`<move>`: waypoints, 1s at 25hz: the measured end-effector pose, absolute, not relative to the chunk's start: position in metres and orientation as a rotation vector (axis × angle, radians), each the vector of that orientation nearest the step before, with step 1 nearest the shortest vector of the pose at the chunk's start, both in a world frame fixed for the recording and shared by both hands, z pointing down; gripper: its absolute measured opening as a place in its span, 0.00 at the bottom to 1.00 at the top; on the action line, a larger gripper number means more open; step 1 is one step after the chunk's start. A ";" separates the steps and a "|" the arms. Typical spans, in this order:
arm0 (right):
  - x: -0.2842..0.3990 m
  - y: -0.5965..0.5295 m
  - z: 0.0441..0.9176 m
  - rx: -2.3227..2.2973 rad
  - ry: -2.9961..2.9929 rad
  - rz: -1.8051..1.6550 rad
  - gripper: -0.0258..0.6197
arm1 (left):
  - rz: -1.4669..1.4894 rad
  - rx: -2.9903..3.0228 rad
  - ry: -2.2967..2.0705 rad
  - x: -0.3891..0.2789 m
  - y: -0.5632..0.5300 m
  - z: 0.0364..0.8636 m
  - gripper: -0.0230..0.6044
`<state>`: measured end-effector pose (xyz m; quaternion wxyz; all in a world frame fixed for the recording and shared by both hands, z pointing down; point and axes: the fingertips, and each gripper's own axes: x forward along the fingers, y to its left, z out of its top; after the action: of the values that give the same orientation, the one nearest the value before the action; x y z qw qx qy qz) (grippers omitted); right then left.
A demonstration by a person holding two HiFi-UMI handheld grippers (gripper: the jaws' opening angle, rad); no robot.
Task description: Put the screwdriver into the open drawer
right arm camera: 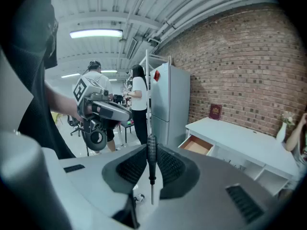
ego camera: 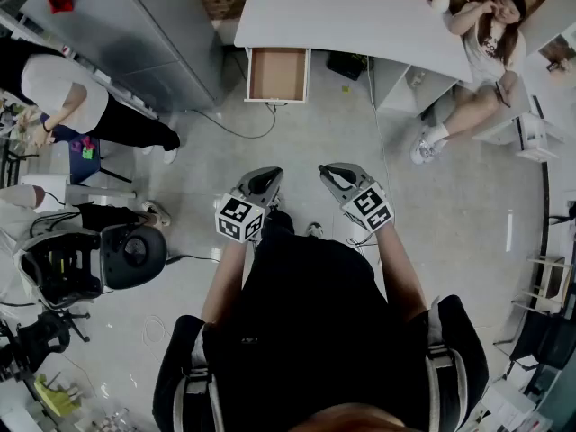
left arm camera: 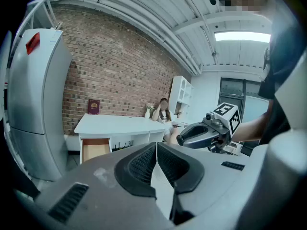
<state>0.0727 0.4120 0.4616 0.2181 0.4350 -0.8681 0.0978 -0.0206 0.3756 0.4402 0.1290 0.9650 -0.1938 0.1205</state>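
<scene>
Black-handled screwdriver (right arm camera: 151,166) sits clamped between the jaws of the right gripper (ego camera: 328,172), handle at the tips. Left gripper (left arm camera: 157,146) has its jaws pressed together on nothing. Both hang side by side over the floor (ego camera: 450,214), well apart from the open drawer (ego camera: 277,75) under the white desk (ego camera: 351,16)

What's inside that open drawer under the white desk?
The drawer shows only its bare brown bottom; nothing lies in the visible part. Its rear, under the desk top, is covered.
</scene>
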 end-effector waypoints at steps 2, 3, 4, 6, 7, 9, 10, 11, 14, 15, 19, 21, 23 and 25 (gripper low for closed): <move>0.071 0.405 0.461 1.205 -2.395 0.252 0.23 | 0.348 2.806 -0.557 -0.021 0.370 0.439 0.07; 0.070 0.402 0.461 1.204 -2.389 0.247 0.23 | 0.349 2.806 -0.554 -0.021 0.367 0.439 0.07; 0.069 0.400 0.462 1.203 -2.382 0.247 0.23 | 0.352 2.806 -0.550 -0.022 0.364 0.440 0.07; 0.067 0.395 0.465 1.198 -2.366 0.258 0.23 | 0.358 2.804 -0.543 -0.025 0.358 0.442 0.07; 0.066 0.393 0.466 1.196 -2.362 0.262 0.23 | 0.360 2.803 -0.540 -0.026 0.354 0.443 0.07; 0.062 0.386 0.466 1.198 -2.360 0.264 0.23 | 0.363 2.803 -0.533 -0.028 0.348 0.443 0.07; 0.061 0.383 0.464 1.206 -2.364 0.266 0.23 | 0.364 2.805 -0.528 -0.029 0.344 0.442 0.07; 0.060 0.379 0.463 1.219 -2.373 0.268 0.23 | 0.365 2.806 -0.523 -0.030 0.341 0.442 0.07; 0.059 0.369 0.463 1.241 -2.379 0.283 0.23 | 0.370 2.808 -0.507 -0.031 0.331 0.442 0.07; 0.059 0.366 0.464 1.241 -2.371 0.289 0.23 | 0.372 2.807 -0.502 -0.031 0.328 0.443 0.07; 0.059 0.354 0.467 1.239 -2.338 0.307 0.23 | 0.385 2.802 -0.476 -0.032 0.315 0.446 0.07; 0.059 0.344 0.467 1.248 -2.341 0.318 0.23 | 0.396 2.800 -0.459 -0.031 0.305 0.448 0.07; 0.061 0.330 0.467 1.268 -2.342 0.325 0.23 | 0.401 2.800 -0.444 -0.031 0.292 0.449 0.07; 0.060 0.317 0.467 1.290 -2.336 0.322 0.23 | 0.401 2.797 -0.431 -0.034 0.279 0.452 0.07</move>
<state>0.0598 0.3167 0.4671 0.2252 0.4675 -0.8468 0.1166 -0.0336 0.2788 0.4521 0.1411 0.9688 -0.1492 0.1388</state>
